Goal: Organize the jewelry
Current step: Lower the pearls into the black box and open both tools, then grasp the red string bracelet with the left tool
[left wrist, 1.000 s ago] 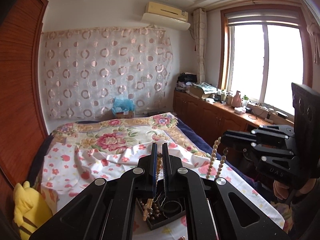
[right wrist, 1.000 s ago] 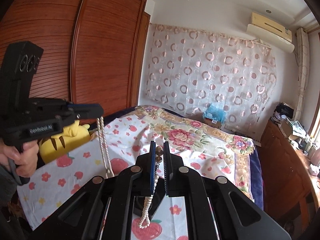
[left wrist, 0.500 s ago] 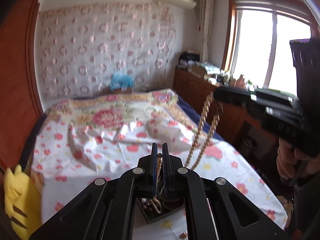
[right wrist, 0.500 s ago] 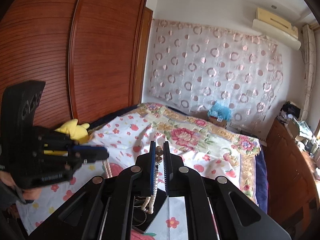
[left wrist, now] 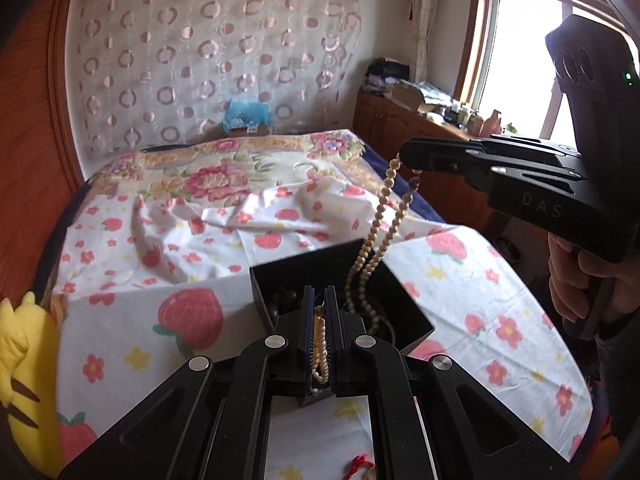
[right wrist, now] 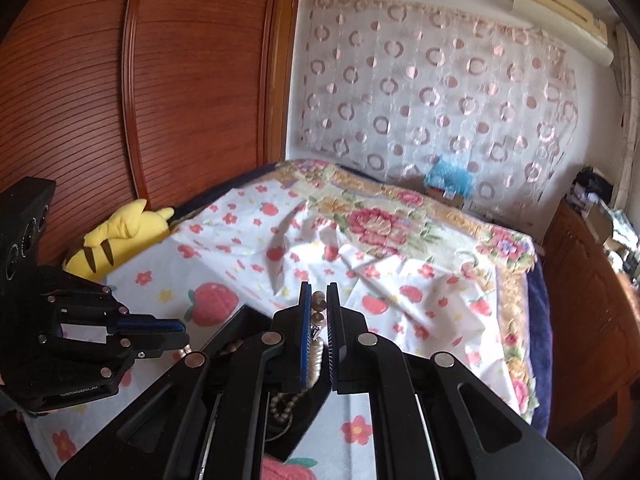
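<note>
grippers (left wrist: 319, 300) (right wrist: 319, 300) pinching bead necklace (left wrist: 380, 216), black box (left wrist: 312, 268)

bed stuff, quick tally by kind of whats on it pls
black jewelry box: 1
bead necklace, held by both claws, hanging into the box: 1
yellow plush toy: 1
red tassel trinket near the front edge: 1
other jewelry inside the box: too tangled to count
total: 4

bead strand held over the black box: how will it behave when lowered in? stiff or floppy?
Likely floppy: the bead strand hangs in two limp lines from the right gripper into the black box, so it should coil where it lands. The left gripper pinches another stretch, so slack may swing or tangle with the jewelry already inside.
</note>
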Demonstrator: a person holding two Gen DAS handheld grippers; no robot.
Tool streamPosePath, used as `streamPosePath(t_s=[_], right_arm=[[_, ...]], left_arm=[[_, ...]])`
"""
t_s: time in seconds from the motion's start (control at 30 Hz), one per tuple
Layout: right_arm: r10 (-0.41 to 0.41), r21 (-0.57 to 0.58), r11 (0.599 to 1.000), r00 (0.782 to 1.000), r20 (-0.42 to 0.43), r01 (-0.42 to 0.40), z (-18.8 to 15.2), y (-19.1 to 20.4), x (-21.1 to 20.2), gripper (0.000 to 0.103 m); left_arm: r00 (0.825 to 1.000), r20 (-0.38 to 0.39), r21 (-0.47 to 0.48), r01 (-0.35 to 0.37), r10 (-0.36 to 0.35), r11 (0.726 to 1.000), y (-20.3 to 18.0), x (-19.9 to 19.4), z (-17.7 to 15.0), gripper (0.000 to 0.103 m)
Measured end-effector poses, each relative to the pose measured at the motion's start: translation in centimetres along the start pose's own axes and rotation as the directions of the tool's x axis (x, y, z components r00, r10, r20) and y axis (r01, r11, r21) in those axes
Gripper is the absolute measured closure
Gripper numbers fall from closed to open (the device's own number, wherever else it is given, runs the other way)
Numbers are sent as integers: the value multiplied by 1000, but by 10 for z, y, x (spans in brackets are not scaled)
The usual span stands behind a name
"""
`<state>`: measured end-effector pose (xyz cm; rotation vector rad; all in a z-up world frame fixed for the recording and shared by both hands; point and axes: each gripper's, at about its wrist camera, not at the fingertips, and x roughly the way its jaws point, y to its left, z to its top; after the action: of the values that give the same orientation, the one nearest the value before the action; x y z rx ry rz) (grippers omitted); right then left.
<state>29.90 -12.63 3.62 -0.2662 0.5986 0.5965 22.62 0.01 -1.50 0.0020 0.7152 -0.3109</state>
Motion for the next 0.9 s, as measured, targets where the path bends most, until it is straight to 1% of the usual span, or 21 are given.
streamPosePath(t_s=[0.1,0.17,0.23,0.37,0.47,0.5,0.53,0.57,0.6,0.73,0.9], right_arm=[[20,4,1000,999,-35,-19,-12,6,10,94],[29,7,1000,998,-55,-28,-19,10,17,94],[34,12,999,997,-71,-33,-24,13,22,94],[41,24,999,996,-85,-39,-31,16,27,94],[39,29,999,995,-87,-37,-34,16,27,93],[42,30,999,995,-85,-40,-34,16,26,88],[40,30,999,996,-82,-38,-35,16,26,76],[34,34,999,997,-76,-31,-36,15,24,68],[31,39,999,997,-71,-29,-37,14,22,64],[40,64,997,998,-56,-37,-49,17,8,64],[51,77,996,997,-59,-46,-76,32,-11,64]], left_arm=[[1000,-15,-1,-13,13,1000,2,3,-6,98],[999,-19,-7,-28,28,1000,4,4,-9,94],[999,-20,-17,-36,36,999,8,4,-11,85],[998,-30,-21,-64,64,998,13,4,-16,83],[996,-42,-31,-75,74,997,17,2,-23,78],[996,-46,-33,-80,78,996,19,1,-25,78],[995,-50,-34,-83,81,996,21,1,-27,77],[995,-56,-37,-88,85,995,22,0,-30,77],[994,-61,-39,-90,88,995,23,-1,-34,76],[992,-87,-37,-97,93,995,24,-4,-50,69],[986,-144,-23,-91,87,996,22,-4,-75,68]])
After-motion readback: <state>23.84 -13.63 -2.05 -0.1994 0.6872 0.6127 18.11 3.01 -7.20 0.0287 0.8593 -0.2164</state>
